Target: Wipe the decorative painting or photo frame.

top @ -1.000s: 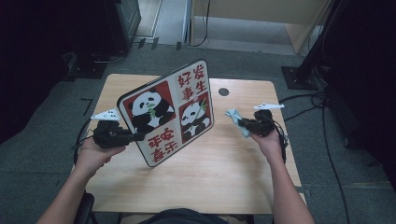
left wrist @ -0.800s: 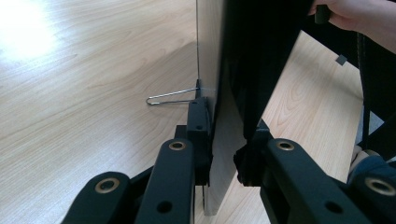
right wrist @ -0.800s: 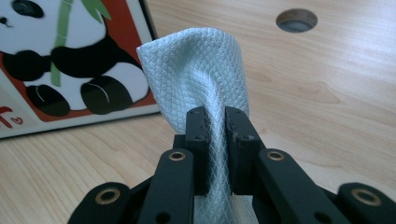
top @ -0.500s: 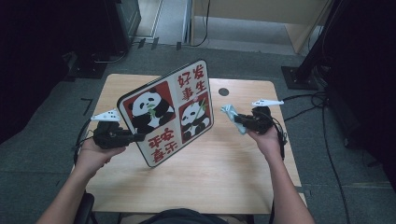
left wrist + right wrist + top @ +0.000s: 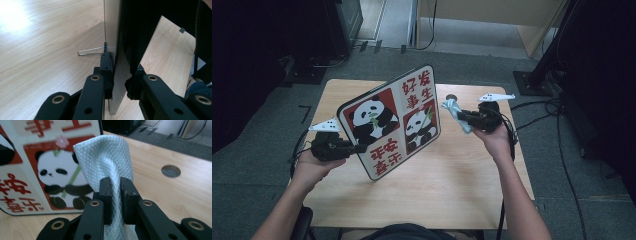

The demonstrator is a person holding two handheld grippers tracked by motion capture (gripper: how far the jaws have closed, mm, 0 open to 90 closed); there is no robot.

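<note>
Left hand-held gripper (image 5: 354, 148) pinches the lower-left edge of the square red-and-white panda picture board (image 5: 392, 120), held tilted at frame centre above the light wooden surface (image 5: 452, 175). Right hand-held gripper (image 5: 462, 118) clamps a pale blue waffle-weave cloth (image 5: 107, 157) just right of the board. Judgement: both grasps made; wiping not yet begun.

We see a glossy, smooth panda sign (image 5: 392, 120) and a pale cloth (image 5: 107, 160) with a fine diamond weave. The table (image 5: 462, 175) is light, smooth wood; the jaws look matt black.
</note>
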